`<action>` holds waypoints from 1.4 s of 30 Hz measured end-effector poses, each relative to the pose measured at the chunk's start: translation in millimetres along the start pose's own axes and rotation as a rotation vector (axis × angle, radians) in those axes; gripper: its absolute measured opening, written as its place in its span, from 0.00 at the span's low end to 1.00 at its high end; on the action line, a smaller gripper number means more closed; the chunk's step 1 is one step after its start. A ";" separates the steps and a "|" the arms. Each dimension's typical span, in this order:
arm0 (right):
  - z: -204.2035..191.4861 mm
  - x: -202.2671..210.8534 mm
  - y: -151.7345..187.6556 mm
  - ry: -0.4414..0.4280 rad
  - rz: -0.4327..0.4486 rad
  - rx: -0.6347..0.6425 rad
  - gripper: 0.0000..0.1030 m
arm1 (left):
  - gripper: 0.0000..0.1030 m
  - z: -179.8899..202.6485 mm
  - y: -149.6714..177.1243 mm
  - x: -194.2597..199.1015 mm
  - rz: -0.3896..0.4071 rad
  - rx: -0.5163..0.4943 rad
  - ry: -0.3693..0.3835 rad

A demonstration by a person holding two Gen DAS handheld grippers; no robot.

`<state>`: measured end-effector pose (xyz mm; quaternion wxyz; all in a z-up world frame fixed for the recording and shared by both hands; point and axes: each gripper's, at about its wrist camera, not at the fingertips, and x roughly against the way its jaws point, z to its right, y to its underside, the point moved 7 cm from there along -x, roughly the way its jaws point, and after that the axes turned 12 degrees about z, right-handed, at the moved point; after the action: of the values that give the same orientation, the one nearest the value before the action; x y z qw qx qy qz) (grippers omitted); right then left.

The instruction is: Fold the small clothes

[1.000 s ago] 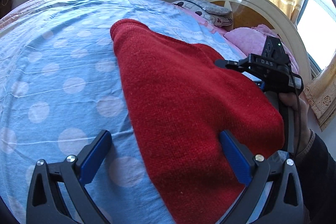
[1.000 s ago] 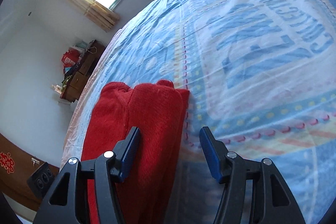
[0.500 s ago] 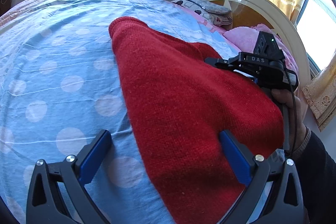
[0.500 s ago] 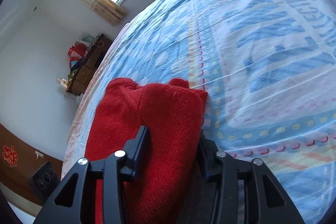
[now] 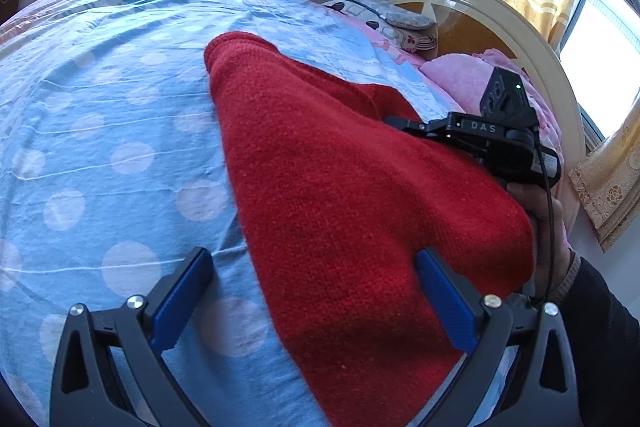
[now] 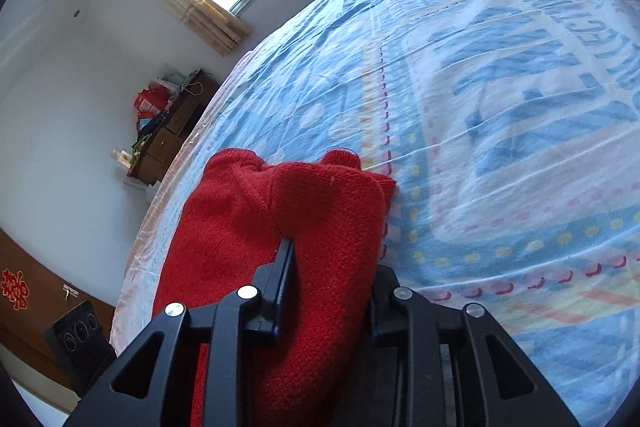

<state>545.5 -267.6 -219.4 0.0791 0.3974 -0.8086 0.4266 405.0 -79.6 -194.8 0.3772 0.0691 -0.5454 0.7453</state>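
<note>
Red knit sweater, one only, lies thick and folded on the blue bed, mid-frame. Only the left view shows the headboard, upper right. Left gripper jaws wide. Right gripper jaws closing w/ a sweater fold pinched between.

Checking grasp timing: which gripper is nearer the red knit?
Right. The right gripper is closing with a bunch of the red knit between its jaws; the left gripper hangs open over its edge.
</note>
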 end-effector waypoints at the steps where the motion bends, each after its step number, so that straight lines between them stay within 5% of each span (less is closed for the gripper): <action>1: 0.6 -0.3 0.1 -0.002 0.001 0.001 0.28 | 0.91 3.1 0.9 -0.1 -0.006 -0.007 0.018; 12: 8.8 -0.9 1.4 0.009 -0.018 -0.056 0.28 | 0.73 19.6 2.8 0.3 -0.017 -0.052 0.031; 23: -17.0 22.5 2.9 0.110 0.088 0.029 0.22 | 0.44 31.3 1.4 14.7 -0.009 -0.138 -0.020; 42: -66.7 67.7 17.2 0.034 0.141 0.041 0.21 | 0.38 40.5 7.0 57.3 0.024 -0.200 -0.071</action>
<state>473.7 -250.8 -157.0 0.0547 0.3338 -0.8243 0.4541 347.6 -87.6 -154.7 0.3538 0.0509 -0.6307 0.6888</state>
